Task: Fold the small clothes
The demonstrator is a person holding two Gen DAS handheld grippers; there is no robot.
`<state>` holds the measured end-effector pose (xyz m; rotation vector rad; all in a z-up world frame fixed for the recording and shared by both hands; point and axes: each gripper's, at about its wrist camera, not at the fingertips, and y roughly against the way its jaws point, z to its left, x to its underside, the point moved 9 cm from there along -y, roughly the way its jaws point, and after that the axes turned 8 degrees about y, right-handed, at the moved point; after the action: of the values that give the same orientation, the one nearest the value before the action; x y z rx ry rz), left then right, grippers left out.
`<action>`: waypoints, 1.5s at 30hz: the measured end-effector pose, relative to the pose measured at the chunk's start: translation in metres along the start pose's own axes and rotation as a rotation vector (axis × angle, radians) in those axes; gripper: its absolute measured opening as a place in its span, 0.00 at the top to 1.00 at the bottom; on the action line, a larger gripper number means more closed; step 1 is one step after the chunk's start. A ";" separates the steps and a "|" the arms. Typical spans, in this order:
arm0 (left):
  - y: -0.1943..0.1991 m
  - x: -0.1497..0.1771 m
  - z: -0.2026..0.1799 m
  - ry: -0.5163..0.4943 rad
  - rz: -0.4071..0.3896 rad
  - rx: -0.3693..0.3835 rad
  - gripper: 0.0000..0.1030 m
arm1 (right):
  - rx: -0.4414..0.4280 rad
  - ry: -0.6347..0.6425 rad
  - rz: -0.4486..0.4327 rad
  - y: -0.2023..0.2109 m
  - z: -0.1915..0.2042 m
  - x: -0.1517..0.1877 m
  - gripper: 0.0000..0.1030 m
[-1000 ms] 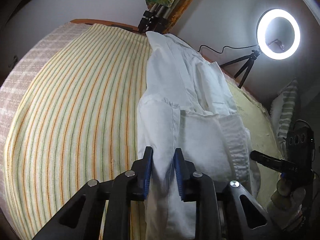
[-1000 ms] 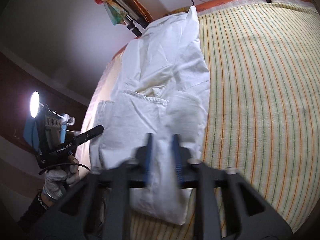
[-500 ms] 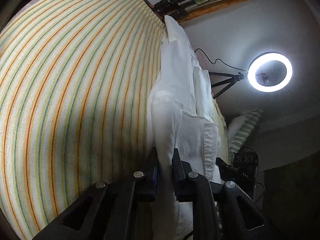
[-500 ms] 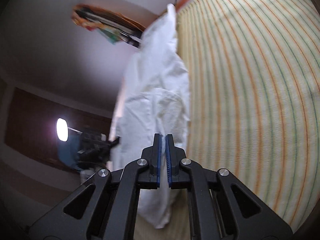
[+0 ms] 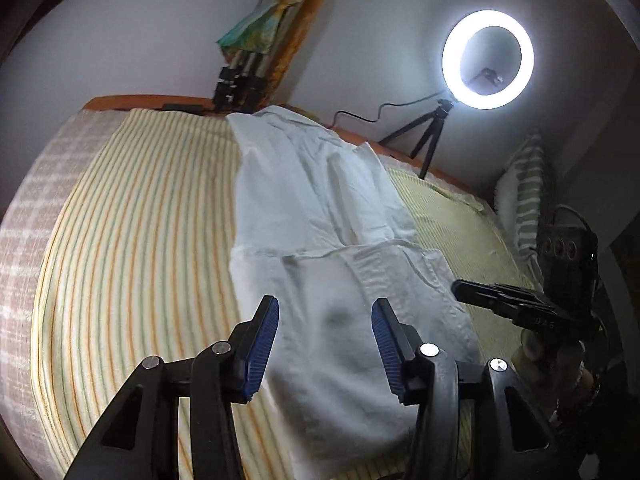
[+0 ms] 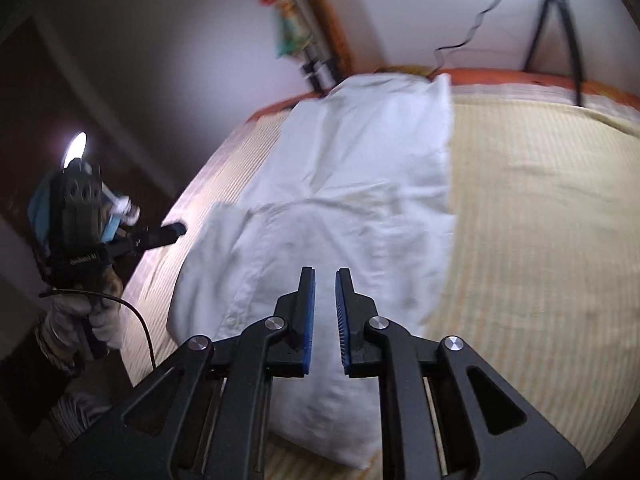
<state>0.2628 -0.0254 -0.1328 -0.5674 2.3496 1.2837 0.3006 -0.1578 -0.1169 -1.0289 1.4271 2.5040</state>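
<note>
A white garment [image 5: 320,216] lies lengthwise on the striped bed cover [image 5: 132,232], its near end folded back over itself. My left gripper [image 5: 325,338] is wide open above the near folded end and holds nothing. In the right wrist view the same garment [image 6: 352,184] lies flat. My right gripper [image 6: 325,312] hovers over its near end with the jaws a narrow gap apart and nothing between them. Each gripper shows in the other's view, the right one [image 5: 520,304] and the left one [image 6: 120,240], at the bed's side.
A lit ring light on a small tripod [image 5: 488,60] stands at the bed's far edge, with a cable. Folded tripod legs and a colourful cloth [image 5: 248,60] lean on the wall behind. A striped pillow [image 5: 524,196] lies at the right. An orange bed edge [image 6: 520,76] runs along the back.
Both grippers held the garment's end raised half a second ago. Now both have let go, the cloth lies folded on the bed, and the left jaws have spread wide.
</note>
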 end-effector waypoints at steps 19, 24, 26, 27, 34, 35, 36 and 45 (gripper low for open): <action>-0.045 -0.068 0.043 -0.015 -0.003 -0.150 0.36 | 0.019 -0.155 -0.055 0.011 -0.083 -0.041 0.56; -0.079 -0.105 0.071 0.111 0.031 -0.089 0.38 | -0.033 -0.199 -0.045 -0.014 -0.116 -0.077 0.56; -0.093 -0.113 0.079 0.175 0.047 -0.034 0.39 | -0.073 -0.262 -0.055 -0.028 -0.131 -0.091 0.56; -0.098 -0.114 0.081 0.189 0.057 -0.016 0.45 | -0.088 -0.281 -0.058 -0.034 -0.137 -0.095 0.56; -0.123 -0.120 0.095 0.154 0.055 -0.095 0.69 | -0.095 -0.317 -0.027 -0.085 -0.156 -0.117 0.66; -0.123 -0.123 0.099 0.149 0.042 -0.109 0.72 | -0.049 -0.310 -0.001 -0.093 -0.161 -0.118 0.92; -0.121 -0.127 0.105 0.154 0.021 -0.134 0.73 | 0.004 -0.299 0.026 -0.100 -0.167 -0.119 0.94; -0.100 -0.160 0.123 0.276 -0.076 0.012 0.35 | 0.026 -0.238 -0.015 -0.088 -0.174 -0.134 0.91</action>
<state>0.4678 0.0551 -0.1791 -0.8708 2.5244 1.2231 0.5269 -0.2125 -0.1622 -0.7054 1.3726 2.4896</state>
